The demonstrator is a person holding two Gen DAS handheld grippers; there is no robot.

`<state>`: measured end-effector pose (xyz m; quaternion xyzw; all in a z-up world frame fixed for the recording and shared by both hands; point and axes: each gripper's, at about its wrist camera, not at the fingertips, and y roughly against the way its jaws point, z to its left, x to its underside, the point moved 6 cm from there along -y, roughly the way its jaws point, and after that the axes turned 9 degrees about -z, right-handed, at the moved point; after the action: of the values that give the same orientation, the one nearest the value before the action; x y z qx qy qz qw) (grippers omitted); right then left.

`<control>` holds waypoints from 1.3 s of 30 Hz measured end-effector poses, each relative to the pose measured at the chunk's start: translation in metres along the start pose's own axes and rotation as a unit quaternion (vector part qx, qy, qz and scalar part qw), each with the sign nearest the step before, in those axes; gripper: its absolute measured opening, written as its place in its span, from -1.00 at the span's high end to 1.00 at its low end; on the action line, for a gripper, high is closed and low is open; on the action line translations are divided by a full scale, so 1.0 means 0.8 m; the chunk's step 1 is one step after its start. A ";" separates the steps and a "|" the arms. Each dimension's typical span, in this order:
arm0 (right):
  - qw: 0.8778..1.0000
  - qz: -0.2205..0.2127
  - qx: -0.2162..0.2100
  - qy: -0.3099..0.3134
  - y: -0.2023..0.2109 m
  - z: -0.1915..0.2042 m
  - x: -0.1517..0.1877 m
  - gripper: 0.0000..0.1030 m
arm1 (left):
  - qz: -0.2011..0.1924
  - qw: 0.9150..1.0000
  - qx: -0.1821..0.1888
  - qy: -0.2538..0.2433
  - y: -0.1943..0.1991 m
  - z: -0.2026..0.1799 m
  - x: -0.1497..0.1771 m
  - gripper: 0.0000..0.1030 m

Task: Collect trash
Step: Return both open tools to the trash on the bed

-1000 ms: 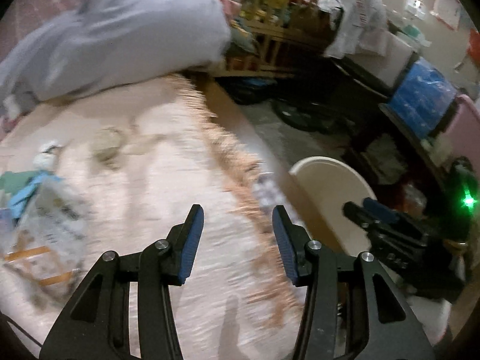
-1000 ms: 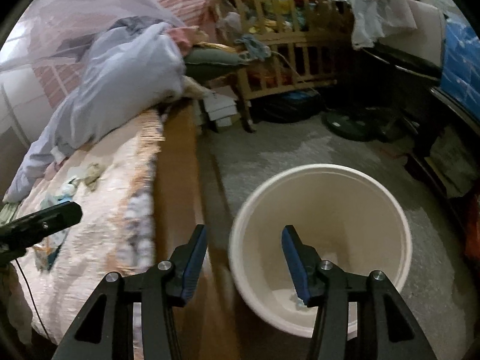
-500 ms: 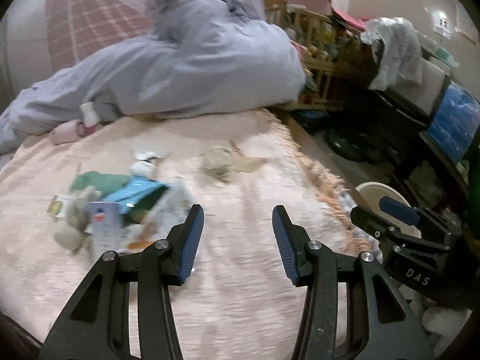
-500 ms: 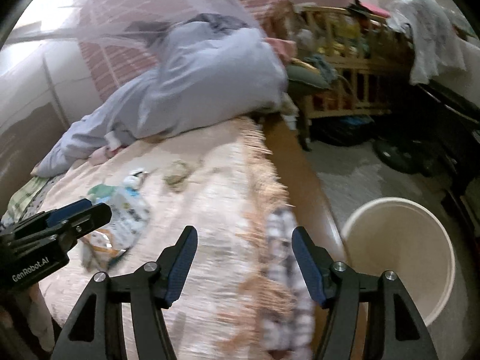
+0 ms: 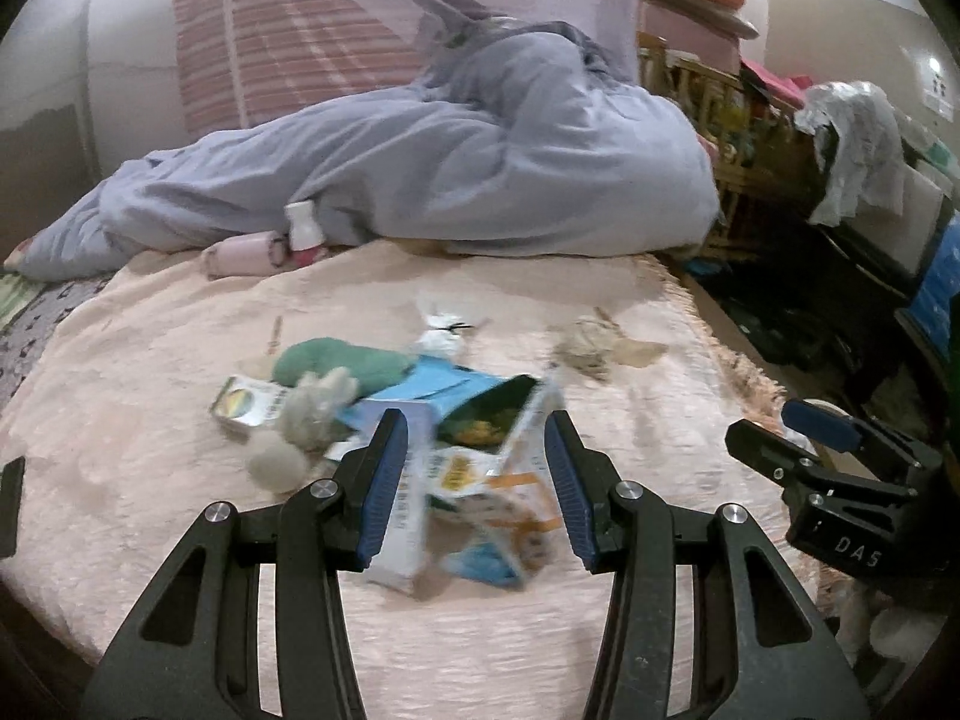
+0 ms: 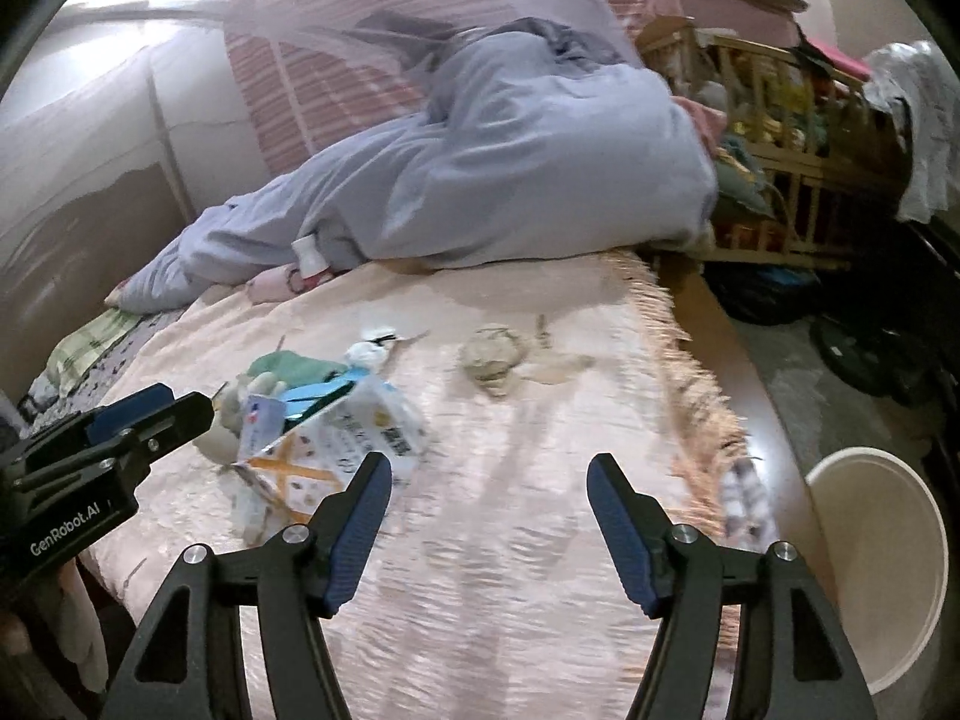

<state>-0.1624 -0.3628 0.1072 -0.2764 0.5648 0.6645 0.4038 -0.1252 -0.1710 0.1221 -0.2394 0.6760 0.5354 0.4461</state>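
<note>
The left gripper (image 5: pixel 474 480) hovers low in the frame over the bed (image 5: pixel 150 420), its fingers (image 5: pixel 384 480) spread with nothing pinched; a pile of trash (image 5: pixel 480 456) (crumpled cartons and wrappers, blurred) lies on the pink bedspread at centre, seen between them. In the right wrist view the right gripper (image 6: pixel 489 531) sits at lower centre, its fingers opening over bare bedspread, the same trash to their upper left. A cream bucket (image 6: pixel 882 570) stands on the floor at lower right, beside the bed
</note>
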 end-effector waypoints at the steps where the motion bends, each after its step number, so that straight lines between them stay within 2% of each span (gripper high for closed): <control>1: 1.000 0.001 -0.003 0.003 -0.002 0.006 0.000 -0.28 | -0.001 1.000 -0.003 0.002 0.002 0.009 0.001 0.11; 12: 0.999 0.020 -0.029 0.019 -0.028 0.045 0.002 -0.37 | 0.018 0.999 -0.024 0.044 0.013 0.112 0.027 0.11; 25: 0.996 0.062 -0.052 0.036 -0.077 0.073 0.019 -0.39 | 0.075 0.991 -0.014 0.111 -0.021 0.173 0.063 0.11; 32: 0.996 0.070 -0.045 0.034 -0.099 0.063 0.013 -0.39 | 0.093 0.987 -0.003 0.130 -0.057 0.189 0.070 0.11; 39: 0.998 0.068 -0.011 0.006 -0.139 0.006 -0.012 -0.40 | 0.101 0.986 0.001 0.131 -0.101 0.196 0.066 0.11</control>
<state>-0.0629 -0.3560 0.0574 -0.2456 0.5771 0.6953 0.3512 -0.0319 -0.0407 0.0309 -0.2377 0.7499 0.5411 0.2971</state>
